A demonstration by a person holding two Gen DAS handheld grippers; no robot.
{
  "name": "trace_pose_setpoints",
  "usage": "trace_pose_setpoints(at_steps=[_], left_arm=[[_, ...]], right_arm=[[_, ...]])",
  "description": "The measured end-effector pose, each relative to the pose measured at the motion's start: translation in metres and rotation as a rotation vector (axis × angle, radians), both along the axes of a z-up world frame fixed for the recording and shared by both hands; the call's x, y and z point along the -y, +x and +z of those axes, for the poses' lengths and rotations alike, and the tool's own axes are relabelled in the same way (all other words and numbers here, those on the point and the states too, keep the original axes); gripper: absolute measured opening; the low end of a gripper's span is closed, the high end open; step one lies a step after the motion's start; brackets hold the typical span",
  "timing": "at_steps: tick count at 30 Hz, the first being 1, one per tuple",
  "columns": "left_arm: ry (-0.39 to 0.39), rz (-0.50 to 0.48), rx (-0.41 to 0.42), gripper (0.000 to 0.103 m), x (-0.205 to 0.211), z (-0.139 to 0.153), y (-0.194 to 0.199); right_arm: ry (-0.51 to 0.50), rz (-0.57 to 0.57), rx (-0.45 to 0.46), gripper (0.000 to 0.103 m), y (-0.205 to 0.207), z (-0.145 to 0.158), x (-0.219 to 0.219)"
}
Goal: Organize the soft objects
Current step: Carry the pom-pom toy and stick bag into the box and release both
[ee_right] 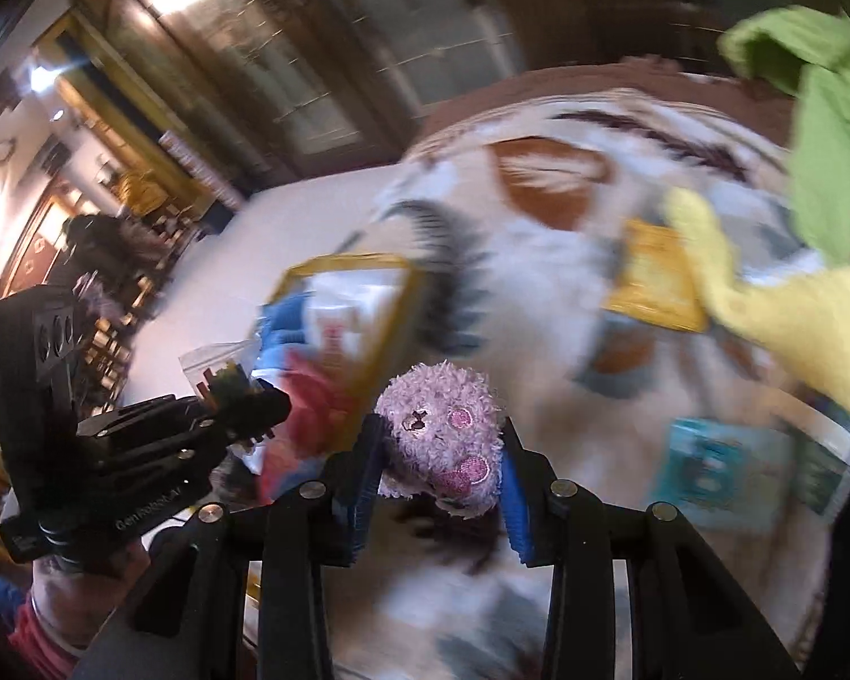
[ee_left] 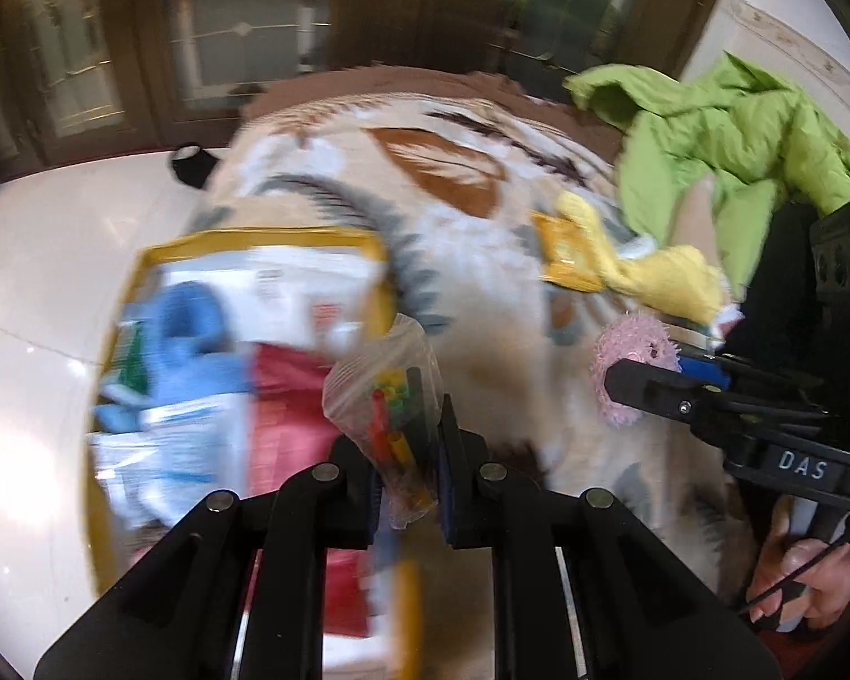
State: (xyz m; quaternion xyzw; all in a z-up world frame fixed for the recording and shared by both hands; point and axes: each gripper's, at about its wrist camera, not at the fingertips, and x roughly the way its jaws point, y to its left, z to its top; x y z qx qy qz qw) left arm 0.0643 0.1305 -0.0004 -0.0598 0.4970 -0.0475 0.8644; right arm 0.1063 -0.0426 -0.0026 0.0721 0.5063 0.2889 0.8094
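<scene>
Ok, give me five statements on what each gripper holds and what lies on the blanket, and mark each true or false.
1. The right gripper is shut on the pink plush toy. True.
2. The left gripper is empty. False: it is shut on a clear plastic bag of coloured pieces.
3. A green garment lies at the far right of the patterned blanket. True.
4. The yellow-edged storage bag holds nothing. False: blue, white and red items show inside it.
5. A yellow cloth lies on the blanket beside an orange packet. True.
</scene>
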Motion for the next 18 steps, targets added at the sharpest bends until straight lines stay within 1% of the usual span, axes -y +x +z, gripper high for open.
trace_pose_setpoints(at_steps=[3, 6, 9, 13, 18], left_arm=[[0.032, 0.053, -0.002, 0.013, -0.032, -0.001, -0.005], [0.072, 0.107, -0.005, 0.013, -0.061, -0.005, -0.009], [0.087, 0.139, -0.019, 0.013, -0.081, -0.013, -0.010], [0.116, 0.175, -0.024, 0.013, -0.100, -0.024, -0.009], [0.119, 0.212, -0.027, 0.013, -0.118, -0.037, -0.003]], right_arm=[[0.022, 0.037, -0.022, 0.040, 0.006, -0.004, -0.037], [0.007, 0.064, -0.015, 0.040, 0.012, -0.006, -0.069], [-0.002, 0.093, -0.015, 0.041, 0.017, -0.007, -0.098], [-0.022, 0.131, 0.003, 0.041, 0.025, -0.007, -0.134], [-0.077, 0.161, 0.023, 0.041, 0.034, -0.013, -0.171]])
